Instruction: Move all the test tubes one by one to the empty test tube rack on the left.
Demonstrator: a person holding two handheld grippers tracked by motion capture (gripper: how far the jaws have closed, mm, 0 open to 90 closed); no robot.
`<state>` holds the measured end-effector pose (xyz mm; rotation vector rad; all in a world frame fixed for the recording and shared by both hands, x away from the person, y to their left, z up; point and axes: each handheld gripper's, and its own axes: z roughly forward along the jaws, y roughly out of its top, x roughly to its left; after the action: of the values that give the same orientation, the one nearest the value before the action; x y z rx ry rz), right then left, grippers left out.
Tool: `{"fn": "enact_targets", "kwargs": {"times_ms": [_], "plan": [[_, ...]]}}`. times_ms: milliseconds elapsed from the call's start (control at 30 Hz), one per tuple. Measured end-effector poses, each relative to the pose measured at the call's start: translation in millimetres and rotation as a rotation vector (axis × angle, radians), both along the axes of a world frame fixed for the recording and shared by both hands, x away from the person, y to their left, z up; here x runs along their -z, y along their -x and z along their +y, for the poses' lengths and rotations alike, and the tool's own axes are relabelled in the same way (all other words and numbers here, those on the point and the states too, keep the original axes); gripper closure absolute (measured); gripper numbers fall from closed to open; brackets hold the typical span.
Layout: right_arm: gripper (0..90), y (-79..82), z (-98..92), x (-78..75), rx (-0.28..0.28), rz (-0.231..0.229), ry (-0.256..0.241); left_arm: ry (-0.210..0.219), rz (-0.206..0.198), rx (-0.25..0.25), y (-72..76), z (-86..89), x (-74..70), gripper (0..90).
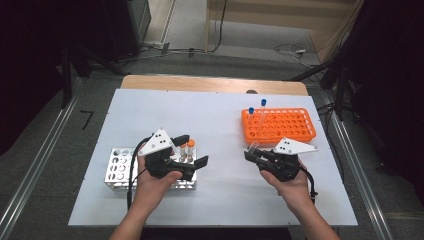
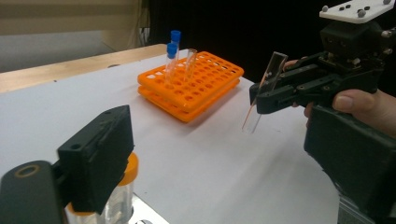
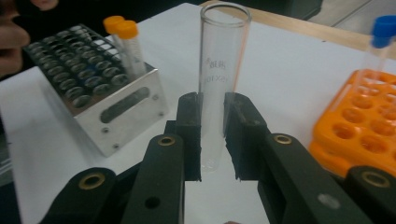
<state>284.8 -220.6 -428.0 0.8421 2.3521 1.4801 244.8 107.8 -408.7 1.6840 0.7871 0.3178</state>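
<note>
My right gripper (image 1: 251, 152) is shut on a clear, uncapped glass tube (image 3: 219, 79), held upright above the white table between the two racks; the same tube (image 2: 263, 93) hangs tilted in the left gripper view. My left gripper (image 1: 193, 150) stands open beside the right end of the metal rack (image 1: 120, 170), with nothing between its jaws. Two orange-capped tubes (image 1: 187, 146) stand in that rack right by its fingers (image 2: 95, 156). The orange rack (image 1: 280, 126) at the back right holds two blue-capped tubes (image 1: 257, 107) and one uncapped tube (image 2: 190, 63).
The white board (image 1: 220, 200) lies on a wooden table, whose far edge (image 1: 215, 84) shows behind it. Bare board lies between the two racks and in front of both hands. Floor rails and cables surround the table.
</note>
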Motion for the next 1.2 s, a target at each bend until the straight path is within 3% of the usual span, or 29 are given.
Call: {"fn": "enact_targets", "kwargs": {"times_ms": [233, 567, 767, 1200], "plan": [[74.0, 10.4, 21.5, 2.0, -0.064, 0.004, 0.027, -0.030, 0.008, 0.058, 2.6, -19.9, 2.6, 25.9], [74.0, 21.6, 44.1, 6.9, -0.130, 0.011, 0.053, -0.033, 0.022, 0.126, 3.7, -37.3, 6.3, 50.3], [74.0, 26.5, 53.7, 8.6, -0.159, 0.014, 0.063, -0.046, 0.025, 0.169, 5.1, -46.0, 8.6, 58.4], [74.0, 32.8, 61.2, 7.8, -0.194, 0.014, 0.069, -0.060, 0.028, 0.185, 5.3, -52.2, 11.0, 72.1]]}}
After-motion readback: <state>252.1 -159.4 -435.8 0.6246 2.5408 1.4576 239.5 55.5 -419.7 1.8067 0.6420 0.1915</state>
